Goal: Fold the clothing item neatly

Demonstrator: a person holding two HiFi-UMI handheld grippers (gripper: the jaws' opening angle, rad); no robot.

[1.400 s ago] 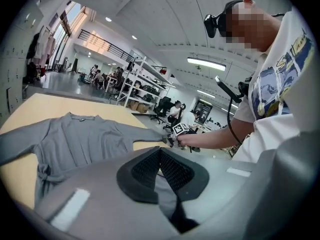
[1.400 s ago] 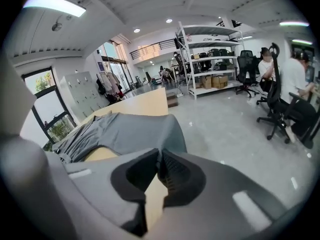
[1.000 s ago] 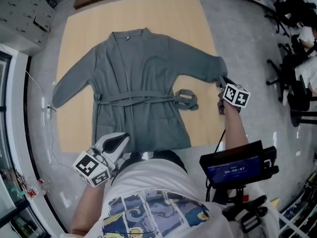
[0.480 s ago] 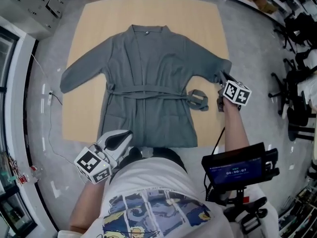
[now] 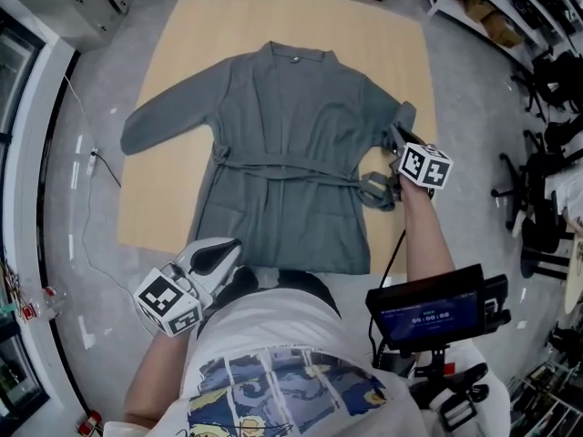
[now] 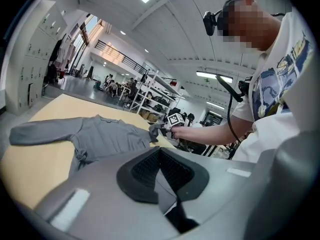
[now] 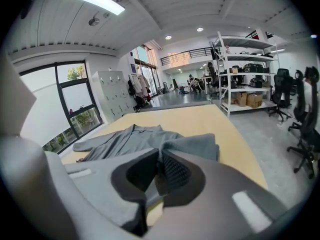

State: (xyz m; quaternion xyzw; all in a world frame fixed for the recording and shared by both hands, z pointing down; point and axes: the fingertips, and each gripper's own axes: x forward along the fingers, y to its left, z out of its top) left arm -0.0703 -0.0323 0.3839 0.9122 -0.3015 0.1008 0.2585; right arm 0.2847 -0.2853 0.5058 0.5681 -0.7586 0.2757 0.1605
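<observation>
A grey robe (image 5: pixel 282 153) lies spread face up on a tan mat (image 5: pixel 383 44), its belt tied across the waist and a belt end (image 5: pixel 375 189) curled at the right. My right gripper (image 5: pixel 394 141) is shut on the cuff of the robe's right sleeve (image 5: pixel 403 116), which is lifted and bent in toward the body. In the right gripper view grey cloth (image 7: pixel 195 146) runs from between the closed pads of that gripper (image 7: pixel 159 171). My left gripper (image 5: pixel 221 253) hovers by the hem's left corner, shut and empty. It (image 6: pixel 160 156) looks across the robe (image 6: pixel 105 136).
The left sleeve (image 5: pixel 164 126) lies stretched out flat. Office chairs (image 5: pixel 547 198) and shelving (image 5: pixel 492 7) stand to the right of the mat, and a cable (image 5: pixel 91 162) trails on the grey floor at the left. A screen (image 5: pixel 428 312) hangs at my chest.
My right gripper has carried the sleeve cuff inward toward the robe's body, so the sleeve now bends over. The left gripper has shifted only slightly near the hem.
</observation>
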